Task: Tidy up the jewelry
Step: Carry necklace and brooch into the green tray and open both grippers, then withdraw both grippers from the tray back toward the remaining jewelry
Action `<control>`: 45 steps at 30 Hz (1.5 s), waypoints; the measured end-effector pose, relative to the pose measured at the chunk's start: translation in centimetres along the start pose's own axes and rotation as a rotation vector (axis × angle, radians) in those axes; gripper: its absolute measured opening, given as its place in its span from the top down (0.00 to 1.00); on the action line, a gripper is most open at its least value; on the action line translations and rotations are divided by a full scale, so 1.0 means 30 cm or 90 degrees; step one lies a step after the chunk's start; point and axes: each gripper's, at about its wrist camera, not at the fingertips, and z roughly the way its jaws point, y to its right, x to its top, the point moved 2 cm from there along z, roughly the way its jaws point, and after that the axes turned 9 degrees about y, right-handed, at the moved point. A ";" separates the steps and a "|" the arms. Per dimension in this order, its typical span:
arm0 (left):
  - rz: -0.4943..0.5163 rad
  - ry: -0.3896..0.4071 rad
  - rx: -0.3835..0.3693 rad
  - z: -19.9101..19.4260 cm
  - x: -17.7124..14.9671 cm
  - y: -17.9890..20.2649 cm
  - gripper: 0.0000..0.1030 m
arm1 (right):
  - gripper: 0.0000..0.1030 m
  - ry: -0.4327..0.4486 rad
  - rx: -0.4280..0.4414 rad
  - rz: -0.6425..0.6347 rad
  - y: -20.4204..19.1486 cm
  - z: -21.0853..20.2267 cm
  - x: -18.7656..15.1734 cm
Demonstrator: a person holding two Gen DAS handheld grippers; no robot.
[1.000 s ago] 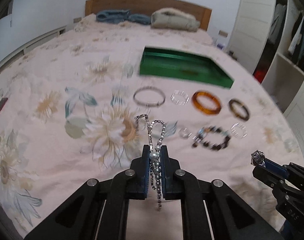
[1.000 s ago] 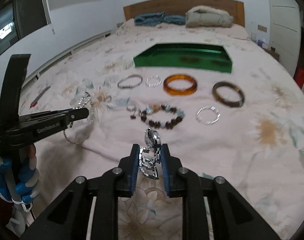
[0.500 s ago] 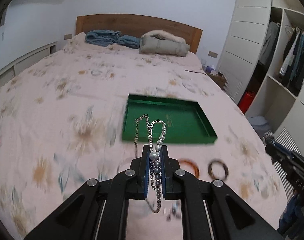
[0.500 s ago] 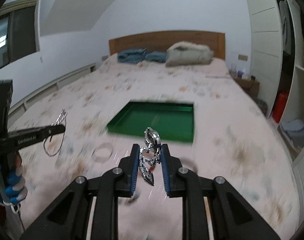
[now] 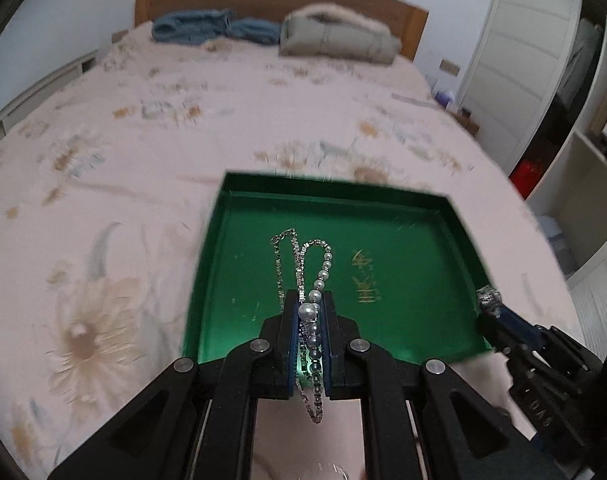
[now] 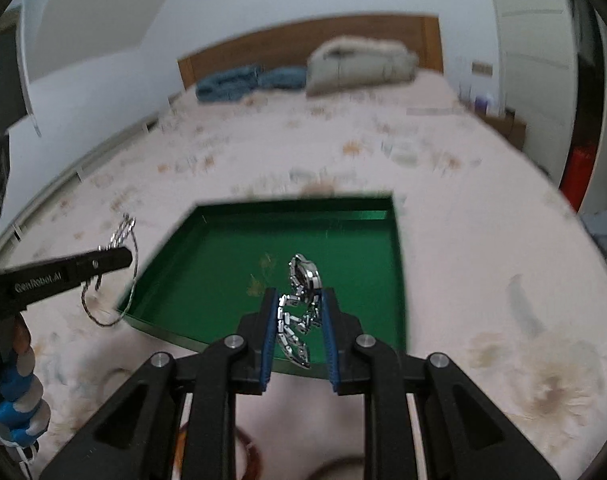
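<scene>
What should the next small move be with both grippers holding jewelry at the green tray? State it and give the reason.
Probably lower both grippers and open them. The left gripper is shut on the pearl and chain necklace, the right gripper on the metal watch, and both pieces hang over the green tray, whose floor looks bare.

Green tray, pink floral bedspread, blue-padded black fingers.

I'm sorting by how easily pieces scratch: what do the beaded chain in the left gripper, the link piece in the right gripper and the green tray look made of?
Pearl-and-chain necklace: silvery metal links, glossy pearl-like beads.
Silver link watch: polished metal, bright glints.
Green tray: smooth, faintly shiny; plastic or painted metal, unclear.
</scene>
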 end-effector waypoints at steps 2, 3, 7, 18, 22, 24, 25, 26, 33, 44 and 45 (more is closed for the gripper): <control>0.008 -0.019 0.010 0.079 -0.021 -0.004 0.91 | 0.81 -0.034 0.001 -0.004 0.009 0.088 -0.029; 0.011 -0.024 0.014 0.100 -0.027 -0.007 0.91 | 0.81 -0.050 0.000 -0.008 0.009 0.125 -0.043; 0.013 -0.048 0.039 0.189 -0.053 -0.044 0.91 | 0.81 -0.098 -0.018 -0.043 0.009 0.217 -0.077; 0.008 -0.048 0.023 0.139 -0.039 -0.095 0.61 | 0.66 -0.114 -0.046 -0.049 0.041 0.226 -0.049; 0.014 -0.007 0.023 -0.012 0.017 -0.097 0.53 | 0.63 -0.076 -0.045 -0.034 0.050 0.096 0.010; 0.026 0.025 0.032 -0.133 0.047 -0.100 0.53 | 0.63 -0.057 -0.044 -0.026 0.053 0.015 0.039; 0.029 0.036 0.034 -0.176 0.057 -0.101 0.53 | 0.63 -0.047 -0.043 -0.023 0.054 -0.025 0.053; 0.030 0.053 0.038 -0.243 0.069 -0.104 0.53 | 0.63 -0.034 -0.041 -0.023 0.051 -0.082 0.070; 0.024 0.131 0.043 -0.636 0.084 -0.119 0.53 | 0.63 0.045 -0.041 -0.031 0.026 -0.490 0.135; 0.062 0.182 0.041 -1.087 -0.102 -0.117 0.53 | 0.63 0.123 -0.051 -0.043 -0.040 -1.034 0.066; 0.065 0.184 0.044 -1.106 -0.124 -0.123 0.53 | 0.63 0.128 -0.051 -0.040 -0.044 -1.070 0.052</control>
